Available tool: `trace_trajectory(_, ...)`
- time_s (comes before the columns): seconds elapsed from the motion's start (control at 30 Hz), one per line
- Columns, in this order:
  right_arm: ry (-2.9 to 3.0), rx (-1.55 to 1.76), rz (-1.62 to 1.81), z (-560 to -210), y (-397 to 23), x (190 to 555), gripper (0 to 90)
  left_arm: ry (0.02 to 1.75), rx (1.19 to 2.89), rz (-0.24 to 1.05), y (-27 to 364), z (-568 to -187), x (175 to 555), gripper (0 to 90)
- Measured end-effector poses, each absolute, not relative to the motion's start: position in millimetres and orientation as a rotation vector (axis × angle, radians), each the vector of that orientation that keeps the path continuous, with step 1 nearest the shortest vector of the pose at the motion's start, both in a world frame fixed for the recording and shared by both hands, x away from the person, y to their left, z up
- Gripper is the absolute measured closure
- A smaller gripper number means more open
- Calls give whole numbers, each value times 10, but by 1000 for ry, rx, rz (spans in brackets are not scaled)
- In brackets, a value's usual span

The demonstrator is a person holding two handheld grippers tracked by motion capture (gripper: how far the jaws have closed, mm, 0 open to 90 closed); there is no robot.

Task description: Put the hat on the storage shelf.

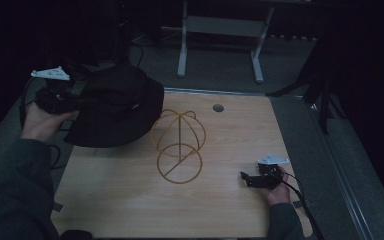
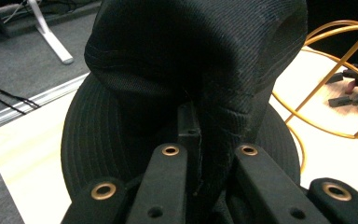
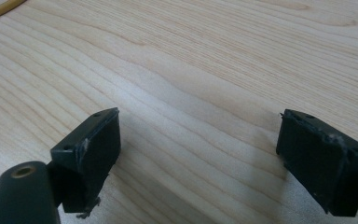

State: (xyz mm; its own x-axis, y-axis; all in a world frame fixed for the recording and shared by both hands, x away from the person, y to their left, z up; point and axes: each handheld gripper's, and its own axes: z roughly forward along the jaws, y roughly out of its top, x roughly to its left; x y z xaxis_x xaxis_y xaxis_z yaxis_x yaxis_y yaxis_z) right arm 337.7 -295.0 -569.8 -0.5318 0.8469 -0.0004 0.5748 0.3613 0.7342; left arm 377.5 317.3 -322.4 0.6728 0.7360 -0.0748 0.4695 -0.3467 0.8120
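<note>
Left fingers pinch black hat; right fingers spread above pale wooden table in dark room.

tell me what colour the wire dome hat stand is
Golden yellow wire hat stand, clearest in the high view.

The person wears dark grey-green long sleeves that reach to the wrists on both arms. Each hand carries a matte black plastic two-jaw claw. The left claw bears a pale grey three-cornered plate on top, and a thin black cable loops from its body past the wrist. In the left gripper view its black linkage arms show brass-coloured rivets, two small ones high up and larger ringed ones lower down. The right claw has the same pale three-cornered plate, and a black cable trails back from it. In the right gripper view its flat rectangular black pads look scuffed, with frayed edges, small screw holes and one brass rivet.
</note>
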Motion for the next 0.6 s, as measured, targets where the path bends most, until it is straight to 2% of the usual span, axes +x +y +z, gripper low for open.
trace_trajectory(0.6,2249,1244,983,-5697,-2950,3377,135,920,2002,384,3137,-3119,3824,879)
